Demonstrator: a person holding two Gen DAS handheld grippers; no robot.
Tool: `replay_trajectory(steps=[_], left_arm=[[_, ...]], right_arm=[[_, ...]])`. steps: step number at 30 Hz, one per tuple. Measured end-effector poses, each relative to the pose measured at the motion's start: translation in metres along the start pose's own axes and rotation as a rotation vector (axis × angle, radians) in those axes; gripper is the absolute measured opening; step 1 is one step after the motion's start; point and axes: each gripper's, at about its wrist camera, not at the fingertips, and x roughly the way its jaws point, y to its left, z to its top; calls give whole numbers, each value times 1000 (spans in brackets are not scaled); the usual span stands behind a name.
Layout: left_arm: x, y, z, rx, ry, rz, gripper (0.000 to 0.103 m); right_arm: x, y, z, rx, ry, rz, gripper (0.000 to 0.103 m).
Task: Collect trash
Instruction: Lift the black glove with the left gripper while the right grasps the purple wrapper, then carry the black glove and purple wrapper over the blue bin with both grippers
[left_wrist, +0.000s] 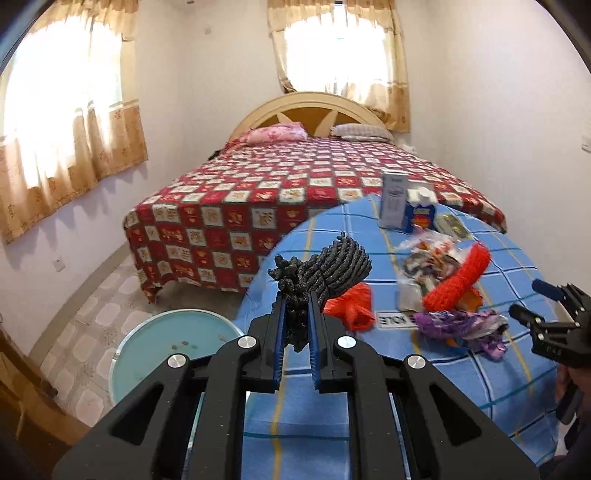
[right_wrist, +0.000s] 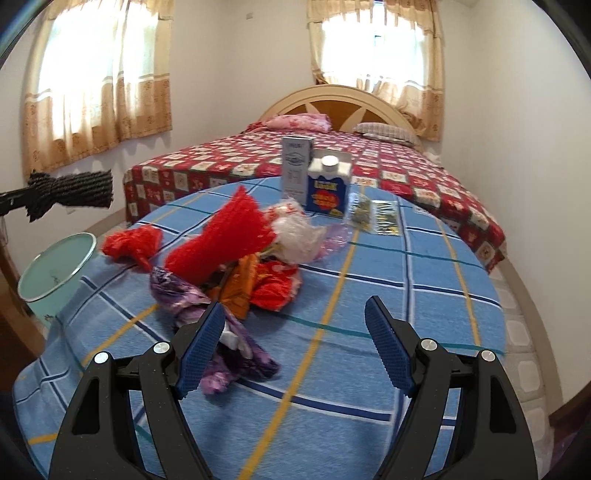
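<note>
Item in hand: dark knitted scrap (left_wrist: 325, 269), clamped in our left gripper (left_wrist: 295, 317) past the bench's (right_wrist: 369, 295) left edge. Next, we judge: release over bin (left_wrist: 177, 343). Right gripper (right_wrist: 295, 347) spread, empty.

The counter (right_wrist: 369, 295) wears a sky-blue cloth crossed by white, navy, yellow and teal lines in a large check. At its ten o'clock side lies a bright red knitted piece (right_wrist: 221, 240), with a smaller red-orange mesh scrap (right_wrist: 129, 245) at nine o'clock and a purple-and-white crinkled wrapper (right_wrist: 229, 354) at seven o'clock. An orange wrapper (right_wrist: 236, 291) sits between them. Toward twelve o'clock stand a grey-white carton (right_wrist: 295, 166) and a blue carton (right_wrist: 328, 192) with a white top and a red-and-yellow print. The dark charcoal knitted bundle (left_wrist: 321, 277) shows ribbed rows. The bed (left_wrist: 295, 192) has a red-and-cream chequered spread; the curtains (left_wrist: 66, 147) are tan with a floral border. The bin (left_wrist: 177, 347) is pale teal. The hand-held gripper (right_wrist: 295, 350) is black with blue ridged pads (right_wrist: 201, 350).
</note>
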Motion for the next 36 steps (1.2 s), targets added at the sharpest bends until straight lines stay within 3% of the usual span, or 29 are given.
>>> replay_trajectory(steps=[5, 7, 9, 12, 21, 36], left_arm=[[11, 21, -14, -3, 45, 77, 11], [16, 30, -23, -11, 79, 97, 11], [19, 38, -30, -17, 100, 112, 11], [22, 50, -36, -35, 116, 138, 11], [19, 65, -35, -56, 108, 178, 11], [28, 102, -51, -87, 163, 289, 11]], right_arm=[[19, 15, -6, -28, 67, 74, 73], [25, 19, -8, -36, 98, 108, 58], [31, 22, -10, -44, 129, 151, 32], [26, 27, -8, -51, 107, 176, 16], [-3, 51, 30, -62, -11, 240, 14], [50, 122, 83, -138, -11, 307, 14]])
